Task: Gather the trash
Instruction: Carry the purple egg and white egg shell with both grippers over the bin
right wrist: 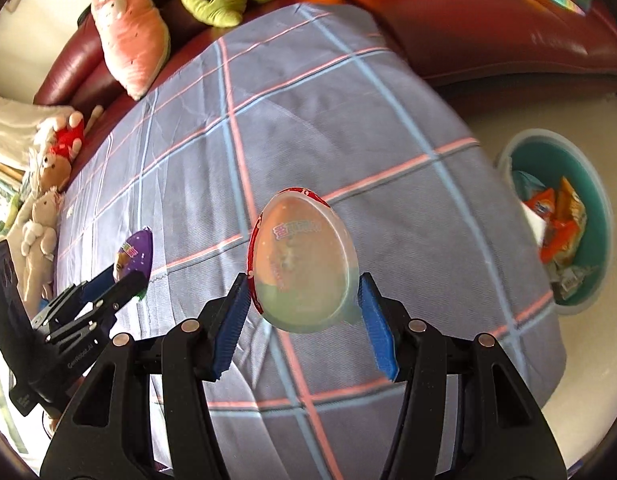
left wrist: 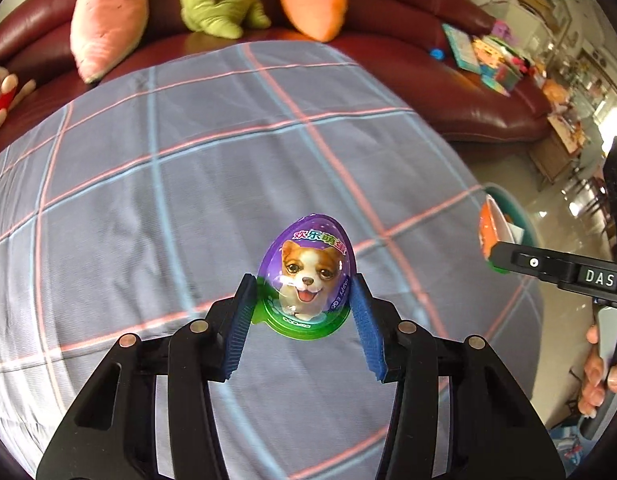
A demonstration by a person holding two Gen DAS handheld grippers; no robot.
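Both grippers hold trash clear above a table covered in a grey-blue checked cloth [left wrist: 188, 184], so the step in hand looks like the carry to the bin. The left gripper [left wrist: 304, 296] is clamped on a purple egg-shaped package [left wrist: 306, 272], its blue pads pressing the green lower rim from either side. The package is glossy and printed with a cartoon puppy. The right gripper [right wrist: 304, 300] is clamped the same way on a second egg package [right wrist: 302, 264], seen from its cloudy clear-plastic back with a red rim. A teal bin [right wrist: 600, 208], already holding orange wrappers, stands on the floor just off the table's right edge. The next move likely calls for swinging each egg over that opening before letting go.
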